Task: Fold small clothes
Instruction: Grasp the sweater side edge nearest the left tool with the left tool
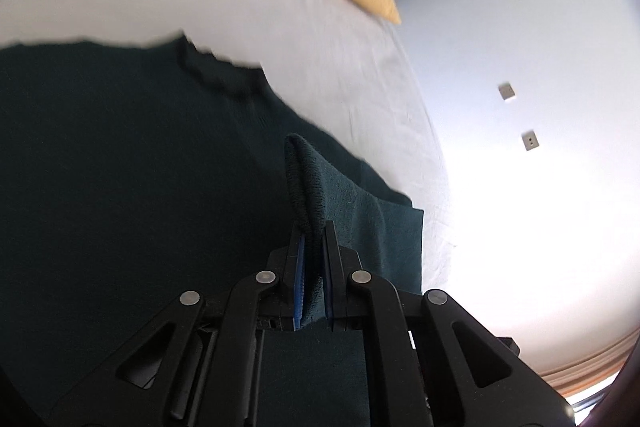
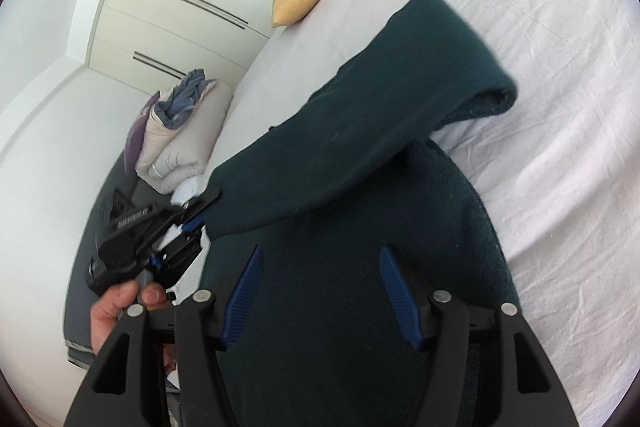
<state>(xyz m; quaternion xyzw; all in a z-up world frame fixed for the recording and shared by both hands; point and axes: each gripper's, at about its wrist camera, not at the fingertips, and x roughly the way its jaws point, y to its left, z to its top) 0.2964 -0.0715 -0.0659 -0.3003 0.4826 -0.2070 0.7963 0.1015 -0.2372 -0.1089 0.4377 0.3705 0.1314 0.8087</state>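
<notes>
Nearest the left wrist lens, the left gripper has its jaws clamped on a ribbed hem of the dark green knitted sweater, which lies across the white-sheeted bed with one sleeve lifted. At lower right, the right gripper hovers with jaws wide, empty. Risk, I judge: the thin pinch slips, or the lifted sleeve drags the body askew.
</notes>
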